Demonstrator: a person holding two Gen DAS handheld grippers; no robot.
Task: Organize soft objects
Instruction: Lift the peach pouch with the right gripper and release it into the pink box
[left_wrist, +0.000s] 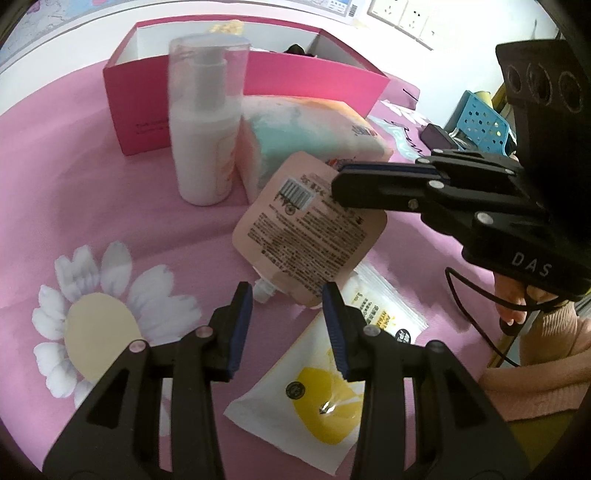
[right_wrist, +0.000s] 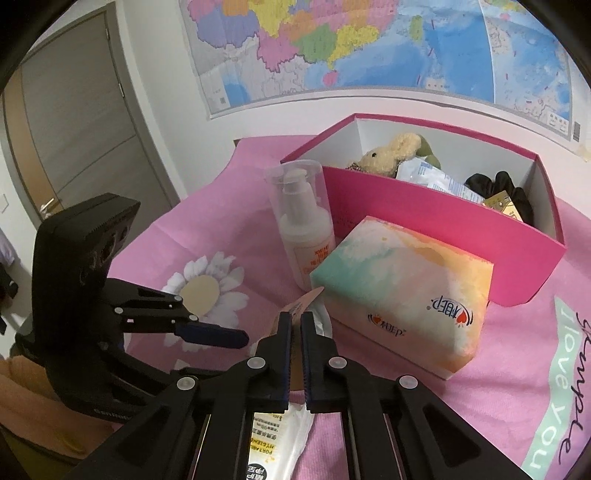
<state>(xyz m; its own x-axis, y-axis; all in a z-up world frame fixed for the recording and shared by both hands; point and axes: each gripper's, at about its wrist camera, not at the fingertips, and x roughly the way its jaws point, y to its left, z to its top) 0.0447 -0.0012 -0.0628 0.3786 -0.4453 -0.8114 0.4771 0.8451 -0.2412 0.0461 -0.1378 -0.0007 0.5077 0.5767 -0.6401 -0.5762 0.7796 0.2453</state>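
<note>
My right gripper (right_wrist: 294, 317) is shut on a pink spout pouch (left_wrist: 310, 229) and holds it tilted above the pink cloth; in the right wrist view only its edge (right_wrist: 304, 301) shows. The right gripper also shows in the left wrist view (left_wrist: 341, 184). My left gripper (left_wrist: 288, 295) is open and empty just below the pouch, and it shows in the right wrist view (right_wrist: 236, 338). A pastel tissue pack (right_wrist: 402, 291) lies in front of the pink box (right_wrist: 424, 218). The box holds a plush rabbit (right_wrist: 391, 153), packets and a black item. White and yellow sachets (left_wrist: 314, 402) lie under the left gripper.
A white pump bottle (right_wrist: 303, 225) with a clear cap stands left of the tissue pack, against the box. A blue perforated basket (left_wrist: 476, 122) and a dark object sit at the far right. A wall map hangs behind the table. A door is at the left.
</note>
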